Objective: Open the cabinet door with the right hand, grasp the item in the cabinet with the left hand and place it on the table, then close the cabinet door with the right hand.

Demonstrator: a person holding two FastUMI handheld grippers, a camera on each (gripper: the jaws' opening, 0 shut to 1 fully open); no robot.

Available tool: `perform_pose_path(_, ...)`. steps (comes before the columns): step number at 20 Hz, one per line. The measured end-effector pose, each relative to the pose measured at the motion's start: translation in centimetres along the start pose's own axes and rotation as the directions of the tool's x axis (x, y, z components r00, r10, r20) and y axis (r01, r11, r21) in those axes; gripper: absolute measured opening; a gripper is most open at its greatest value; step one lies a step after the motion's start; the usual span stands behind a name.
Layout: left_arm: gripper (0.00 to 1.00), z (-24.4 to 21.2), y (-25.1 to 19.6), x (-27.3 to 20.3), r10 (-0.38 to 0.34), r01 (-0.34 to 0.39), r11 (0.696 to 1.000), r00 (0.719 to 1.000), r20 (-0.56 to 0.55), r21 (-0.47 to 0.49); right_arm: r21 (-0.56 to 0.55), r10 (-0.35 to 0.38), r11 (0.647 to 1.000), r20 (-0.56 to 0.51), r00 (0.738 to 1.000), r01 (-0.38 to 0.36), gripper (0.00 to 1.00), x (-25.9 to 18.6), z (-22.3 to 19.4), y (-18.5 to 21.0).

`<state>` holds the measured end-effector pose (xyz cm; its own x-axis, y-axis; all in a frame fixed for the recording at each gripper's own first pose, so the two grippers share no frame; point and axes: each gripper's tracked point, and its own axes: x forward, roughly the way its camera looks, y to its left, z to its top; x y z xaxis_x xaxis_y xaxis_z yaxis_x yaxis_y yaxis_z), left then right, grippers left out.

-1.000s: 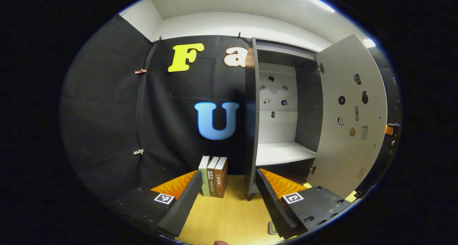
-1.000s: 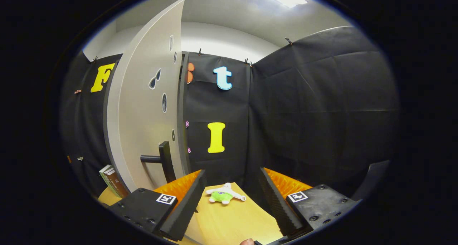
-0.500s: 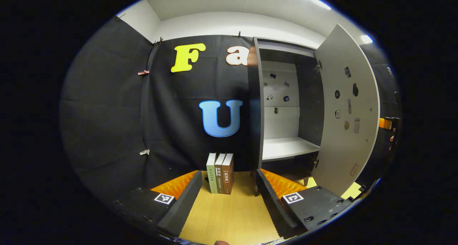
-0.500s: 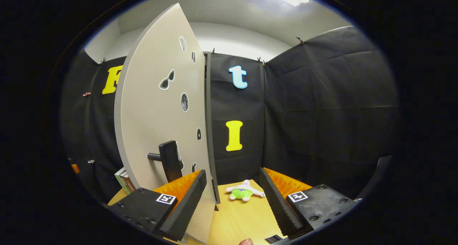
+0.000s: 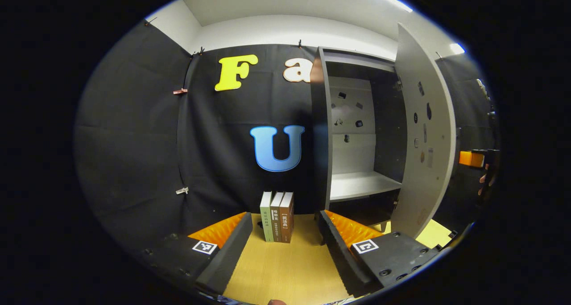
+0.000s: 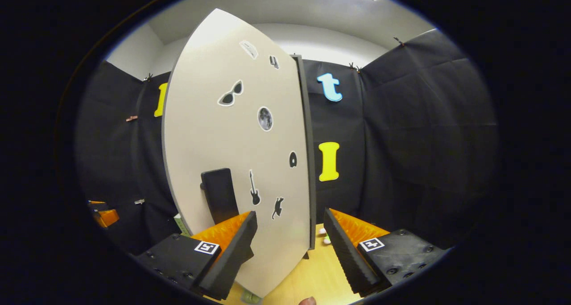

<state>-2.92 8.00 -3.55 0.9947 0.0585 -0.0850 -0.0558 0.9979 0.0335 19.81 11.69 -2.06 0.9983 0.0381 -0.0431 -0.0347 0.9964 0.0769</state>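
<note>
The dark cabinet [image 5: 319, 140] stands open, its white shelf [image 5: 362, 184] bare. Its grey door [image 5: 424, 171] hangs part-way swung, seen nearly edge-on in the left gripper view. In the right gripper view the sticker-covered door [image 6: 241, 153] with its black handle [image 6: 218, 195] stands close in front. My right gripper [image 6: 287, 256] is open, and the door's lower edge reaches between its fingers. A scrap of the green and white plush toy [image 6: 326, 239] peeks out behind the door on the table. My left gripper [image 5: 283, 256] is open over the table with nothing in it.
Three books [image 5: 277, 216] stand upright on the wooden table [image 5: 285, 274] left of the cabinet. The right gripper [image 5: 473, 158] and a hand show beyond the door. The left gripper [image 6: 105, 216] shows at the far left of the right gripper view.
The door has swung toward the cabinet. It now covers most of the plush toy in the right gripper view. The left gripper has barely moved.
</note>
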Motion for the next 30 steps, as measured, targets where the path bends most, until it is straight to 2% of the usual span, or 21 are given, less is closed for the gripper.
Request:
perform_pose_path(2, 0.94, 0.1, -0.1, 0.0, 0.002, -0.002, 1.000, 1.000, -0.002, -0.001, 0.018, 0.067, 0.998, -0.014, 0.998, -0.066, 0.98, -0.4, -0.4, 2.3)
perform_pose_path(5, 0.94, 0.0, -0.3, -0.1, 0.004, -0.004, 1.000, 1.000, -0.003, -0.006, 0.051, 0.099, 0.994, -0.020, 0.995, -0.098, 0.98, -0.4, -0.4, 3.2)
perform_pose_path(30, 0.94, 0.8, -2.4, -1.3, -0.017, 0.017, 1.000, 1.000, -0.002, 0.005, 0.009, 0.056, 0.998, 0.004, 0.998, -0.056, 0.98, -2.4, -0.7, 1.3)
